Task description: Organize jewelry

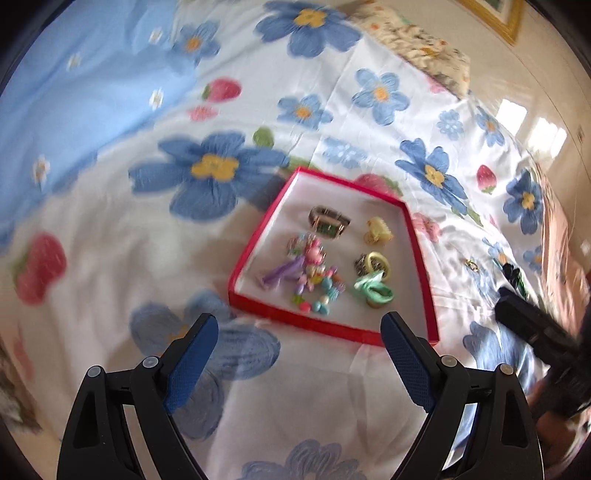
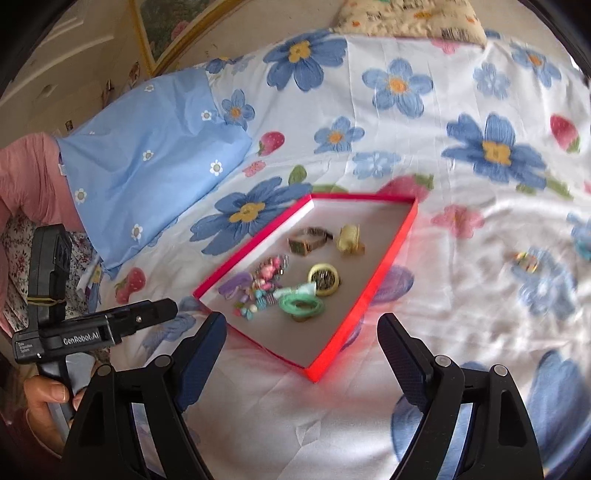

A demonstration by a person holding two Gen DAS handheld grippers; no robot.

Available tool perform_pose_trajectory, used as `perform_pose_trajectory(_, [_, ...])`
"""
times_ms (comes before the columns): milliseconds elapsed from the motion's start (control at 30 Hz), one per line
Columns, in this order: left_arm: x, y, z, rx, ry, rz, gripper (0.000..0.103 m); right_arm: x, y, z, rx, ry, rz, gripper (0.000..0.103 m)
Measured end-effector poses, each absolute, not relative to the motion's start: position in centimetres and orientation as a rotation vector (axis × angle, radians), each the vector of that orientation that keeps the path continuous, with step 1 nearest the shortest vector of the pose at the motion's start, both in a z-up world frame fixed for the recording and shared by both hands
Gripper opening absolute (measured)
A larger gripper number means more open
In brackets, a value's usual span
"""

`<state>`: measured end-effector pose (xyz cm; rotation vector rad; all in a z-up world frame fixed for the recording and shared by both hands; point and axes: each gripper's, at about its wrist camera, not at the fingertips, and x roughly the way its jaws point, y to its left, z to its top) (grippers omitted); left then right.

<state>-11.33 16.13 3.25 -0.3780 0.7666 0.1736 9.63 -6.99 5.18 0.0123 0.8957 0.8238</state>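
Note:
A red-rimmed tray (image 1: 246, 258) (image 2: 391, 251) lies on the flowered bedspread. It holds a watch (image 1: 328, 220) (image 2: 308, 238), a yellow clip (image 1: 378, 229) (image 2: 349, 238), a yellow ring-shaped piece (image 1: 375, 264) (image 2: 324, 279), green hair ties (image 1: 373, 291) (image 2: 301, 304) and a heap of colourful beads and a purple piece (image 1: 306, 275) (image 2: 258, 286). A small jewel (image 1: 471, 264) (image 2: 526, 260) lies on the cloth right of the tray. My left gripper (image 1: 299, 336) is open and empty, just before the tray's near edge. My right gripper (image 2: 301, 336) is open and empty over the tray's near corner.
A blue pillow (image 2: 155, 155) (image 1: 74, 92) lies at the left. A patterned cushion (image 2: 406, 18) (image 1: 417, 44) sits at the far end. The right gripper's body (image 1: 539, 332) shows in the left view, the left one (image 2: 92, 328) in the right view. Dark green items (image 1: 513, 275) lie near the bed's right edge.

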Motion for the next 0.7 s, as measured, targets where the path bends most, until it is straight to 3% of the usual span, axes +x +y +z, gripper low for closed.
perform_pose_trajectory(67, [-11.8,15.7,4.9,-0.327,0.735,0.172,0.092,9.5,-7.0,7.3,-0.024,0.84,0.833,0.092])
perform_pose_trajectory(133, [-12.2,15.1,6.9,-0.278,0.699,0.183,0.1,9.4,-6.8,9.7,-0.071,0.775,0.834,0.1])
perform_pose_trajectory(300, [-13.4,14.2,8.7,-0.213,0.615,0.247,0.103,9.2,-6.5,12.8,-0.131,0.686,0.825,0.103])
perform_pose_trajectory(700, [-13.3,12.2,1.8,-0.242,0.695,0.283,0.102,6.8,-7.3,3.9,-0.106,0.788,0.743,0.103])
